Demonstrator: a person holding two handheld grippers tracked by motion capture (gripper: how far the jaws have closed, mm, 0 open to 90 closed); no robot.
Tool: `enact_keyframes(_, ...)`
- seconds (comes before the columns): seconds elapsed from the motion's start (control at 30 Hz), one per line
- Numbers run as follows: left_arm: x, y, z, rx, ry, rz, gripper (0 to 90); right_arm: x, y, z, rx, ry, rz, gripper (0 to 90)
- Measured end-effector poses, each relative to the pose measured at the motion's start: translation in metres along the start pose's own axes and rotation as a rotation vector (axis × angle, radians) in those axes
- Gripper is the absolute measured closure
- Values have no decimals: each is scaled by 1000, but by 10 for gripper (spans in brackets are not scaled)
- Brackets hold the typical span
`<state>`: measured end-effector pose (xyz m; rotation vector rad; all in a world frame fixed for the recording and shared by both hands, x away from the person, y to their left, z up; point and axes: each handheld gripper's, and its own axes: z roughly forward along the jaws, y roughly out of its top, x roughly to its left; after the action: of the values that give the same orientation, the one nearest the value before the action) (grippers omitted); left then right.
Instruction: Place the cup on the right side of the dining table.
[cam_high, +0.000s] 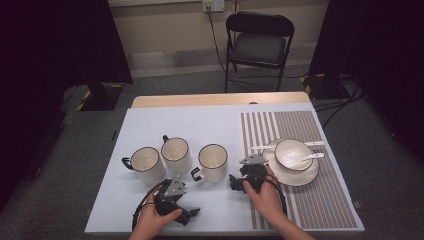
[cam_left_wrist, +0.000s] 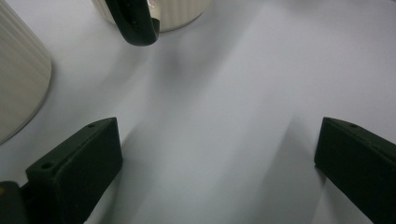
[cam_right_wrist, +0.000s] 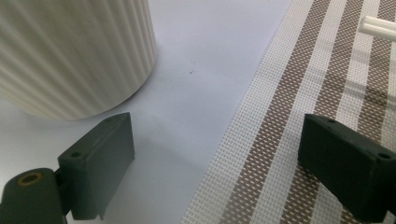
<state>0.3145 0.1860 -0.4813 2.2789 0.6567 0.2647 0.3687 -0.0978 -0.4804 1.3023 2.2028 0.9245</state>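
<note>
Three cream ribbed mugs with dark rims stand in a row on the white mat: left mug (cam_high: 145, 165), middle mug (cam_high: 176, 155), right mug (cam_high: 212, 162). My left gripper (cam_high: 172, 192) sits just in front of them, open (cam_left_wrist: 217, 140), with bare mat between its jaws; a dark mug handle (cam_left_wrist: 135, 23) hangs ahead and a ribbed mug wall (cam_left_wrist: 18, 88) is at the left. My right gripper (cam_high: 249, 172) is beside the right mug (cam_right_wrist: 74, 51), open (cam_right_wrist: 215, 144) over the edge of the striped placemat (cam_right_wrist: 303, 93). Neither holds anything.
On the striped placemat (cam_high: 320, 200) a white bowl (cam_high: 291, 151) sits on a saucer (cam_high: 310, 175) with a white spoon (cam_high: 307, 158) in it; a second spoon (cam_high: 260, 147) lies behind. A black folding chair (cam_high: 259, 45) stands beyond the table's far edge.
</note>
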Motion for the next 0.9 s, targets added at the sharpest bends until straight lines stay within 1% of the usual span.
enact_keyframes(0.07, 0, 0, 0, -1, 0, -1, 0, 0, 0, 0, 0, 0, -1, 97)
enact_keyframes(0.17, 0, 0, 0, 1, -1, -2, 1, 0, 0, 0, -2, 7, -16, 102)
enact_keyframes(0.2, -1, 1, 1, -3, 2, -15, 0, -1, 1, 1, -4, 16, -28, 100)
enact_keyframes(0.23, -1, 1, 1, 2, 5, -17, 0, -3, 1, 1, -4, 32, -43, 100)
enact_keyframes(0.3, -2, 2, 1, 6, 18, -20, 0, -4, 2, 2, -4, 39, -48, 100)
enact_keyframes(0.33, -3, 2, 1, 0, 15, -22, 1, -7, 3, 3, 2, 62, -65, 97)
enact_keyframes(0.37, -3, 2, 0, 4, 24, -24, 5, -7, 5, 3, 8, 67, -70, 97)
enact_keyframes(0.4, -3, 2, 0, 4, 24, -24, 18, -7, 5, 3, 8, 67, -70, 97)
enact_keyframes(0.43, -3, 3, -2, 4, 41, -40, 42, -8, 8, 4, 34, 71, -75, 98)
enact_keyframes(0.47, -3, 3, -2, 4, 41, -40, 74, -8, 8, 4, 34, 71, -75, 98)
enact_keyframes(0.5, -3, 4, -3, 11, 53, -48, 74, -8, 9, 4, 41, 77, -82, 98)
enact_keyframes(0.57, -2, 5, -6, 12, 68, -64, 172, -9, 10, 4, 47, 81, -84, 99)
enact_keyframes(0.6, -1, 5, -6, 1, 63, -82, 182, -9, 11, 4, 52, 82, -87, 101)
enact_keyframes(0.63, 0, 6, -8, 6, 76, -89, 160, -9, 12, 4, 64, 90, -91, 108)
enact_keyframes(0.67, 0, 6, -8, 6, 76, -89, 174, -9, 12, 4, 64, 90, -91, 108)
enact_keyframes(0.7, 1, 8, -9, 5, 80, -94, 174, -10, 13, 3, 68, 100, -98, 113)
enact_keyframes(0.77, 2, 10, -10, -15, 86, -115, 178, -12, 15, 2, 78, 118, -110, 118)
enact_keyframes(0.8, 2, 14, -13, -23, 97, -122, 203, -15, 17, 2, 87, 153, -105, 120)
enact_keyframes(0.83, 2, 14, -13, -23, 97, -122, 222, -15, 17, 2, 87, 153, -105, 120)
enact_keyframes(0.87, 2, 15, -15, -39, 105, -124, 222, -15, 17, 1, 91, 149, -105, 121)
enact_keyframes(0.9, 3, 17, -17, -41, 109, -115, 291, -17, 18, 0, 96, 158, -109, 128)
